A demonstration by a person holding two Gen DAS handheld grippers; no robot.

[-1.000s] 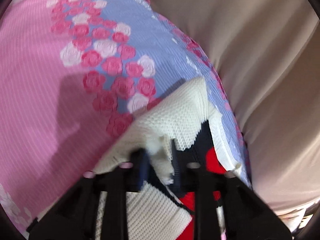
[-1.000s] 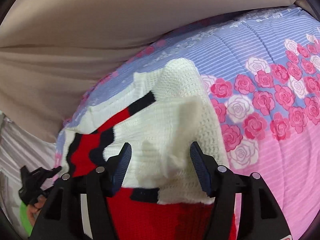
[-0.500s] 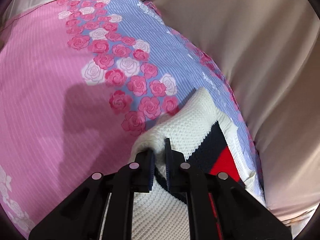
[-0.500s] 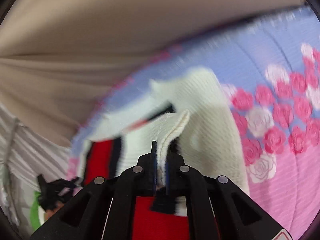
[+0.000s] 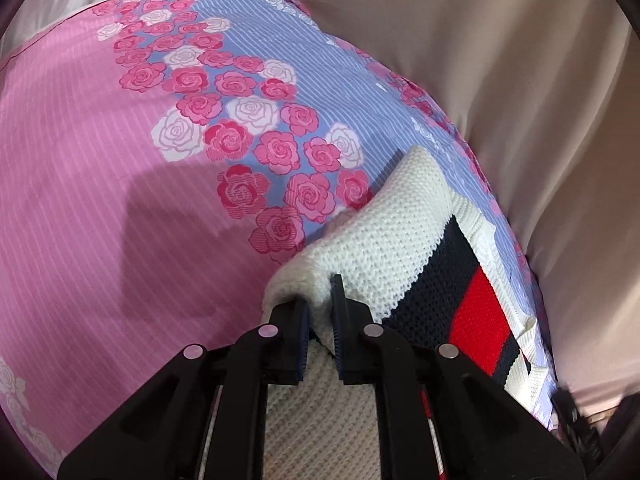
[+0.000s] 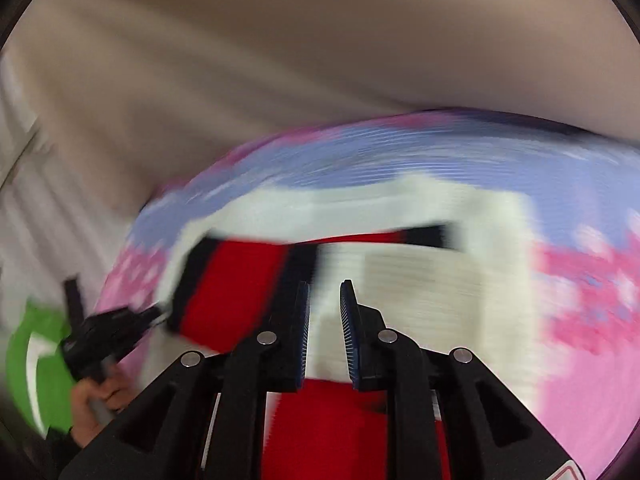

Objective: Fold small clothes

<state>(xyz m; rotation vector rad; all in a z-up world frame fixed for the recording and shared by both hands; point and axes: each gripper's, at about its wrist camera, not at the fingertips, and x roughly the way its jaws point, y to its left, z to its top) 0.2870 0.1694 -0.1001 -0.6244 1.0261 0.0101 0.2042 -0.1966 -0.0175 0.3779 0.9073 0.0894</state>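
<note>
A small knit sweater, white with navy and red bands, lies on a pink and blue rose-print bedspread. My left gripper is shut on a fold of the sweater's white edge. In the blurred right wrist view the sweater lies folded over on the bedspread. My right gripper has its jaws slightly apart over the white knit, and I cannot tell whether it holds cloth. The left gripper and the hand on it show at the lower left.
A beige sheet covers the area beyond the bedspread's far edge, and shows in the right wrist view. Something green sits at the far left edge.
My left gripper closed on the sweater's white edge and pulled it back. My right gripper shut on a white fold, then swung fast and its jaws parted slightly.
</note>
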